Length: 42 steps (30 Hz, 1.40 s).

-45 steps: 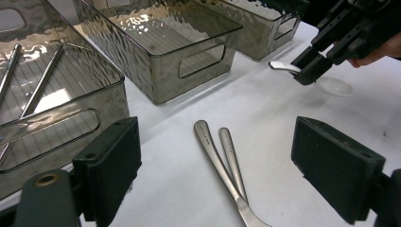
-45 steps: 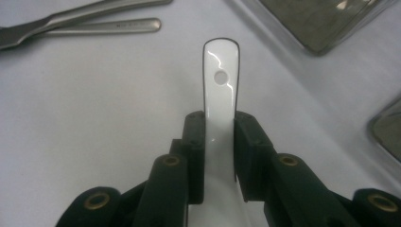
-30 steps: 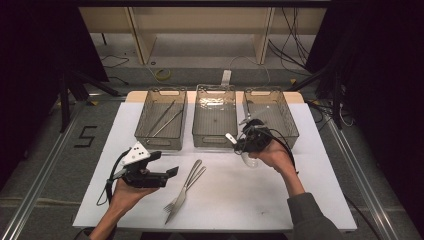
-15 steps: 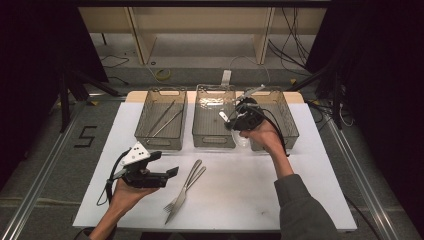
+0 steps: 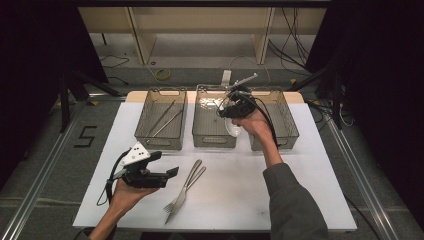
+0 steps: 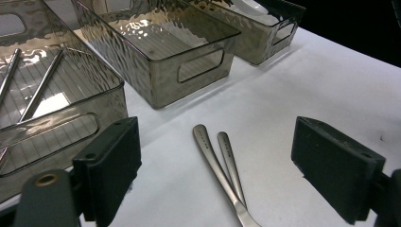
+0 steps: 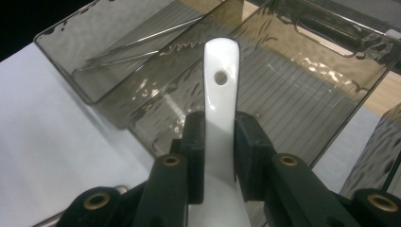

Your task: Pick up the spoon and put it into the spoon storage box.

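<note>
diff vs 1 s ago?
The right gripper, shut on the white spoon, moved away from the person and now hangs over the middle bin. The left gripper, jaws open, and the two forks stayed put.

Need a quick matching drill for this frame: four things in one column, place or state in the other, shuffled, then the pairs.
Things:
1. white spoon
2. two forks
3. left tongs
4. metal chopsticks

Place or state:
A. lying in the left bin
B. open, holding nothing
C. clamped in the right tongs over the middle bin
D. lying side by side on the white table top

Pairs: 1-C, 2-D, 3-B, 4-A
</note>
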Available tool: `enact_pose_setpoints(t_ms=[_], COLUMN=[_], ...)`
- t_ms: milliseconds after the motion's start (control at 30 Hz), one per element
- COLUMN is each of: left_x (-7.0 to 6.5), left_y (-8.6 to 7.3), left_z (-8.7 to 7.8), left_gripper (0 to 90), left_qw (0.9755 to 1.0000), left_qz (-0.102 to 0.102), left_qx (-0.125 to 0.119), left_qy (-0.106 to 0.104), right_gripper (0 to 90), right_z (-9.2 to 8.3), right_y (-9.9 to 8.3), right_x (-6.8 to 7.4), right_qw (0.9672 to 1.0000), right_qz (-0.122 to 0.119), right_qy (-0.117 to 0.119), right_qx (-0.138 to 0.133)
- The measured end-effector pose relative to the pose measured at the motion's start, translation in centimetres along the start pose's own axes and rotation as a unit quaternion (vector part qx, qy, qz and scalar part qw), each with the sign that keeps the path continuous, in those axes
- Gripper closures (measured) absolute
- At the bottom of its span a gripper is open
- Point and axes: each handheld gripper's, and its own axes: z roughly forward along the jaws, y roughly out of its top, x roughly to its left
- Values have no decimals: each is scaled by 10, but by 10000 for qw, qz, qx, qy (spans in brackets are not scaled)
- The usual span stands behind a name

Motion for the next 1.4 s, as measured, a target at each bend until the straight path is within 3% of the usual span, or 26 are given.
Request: enact_pose_setpoints(t_ms=[633,1400], left_x=[0,-4], left_y=[0,0], left_z=[0,4], left_gripper=[159,159], left_qw=[10000,9999], left_qz=[21,74], left_qx=[4,88], left_qy=[-4,-80], right_gripper=[762,761], right_z=[24,56], right_y=[17,8], right_x=[-9,-12], right_qw=[9993,9977], right_qz=[308,542], right_qy=[-186,-414], right_qx=[-143,-31])
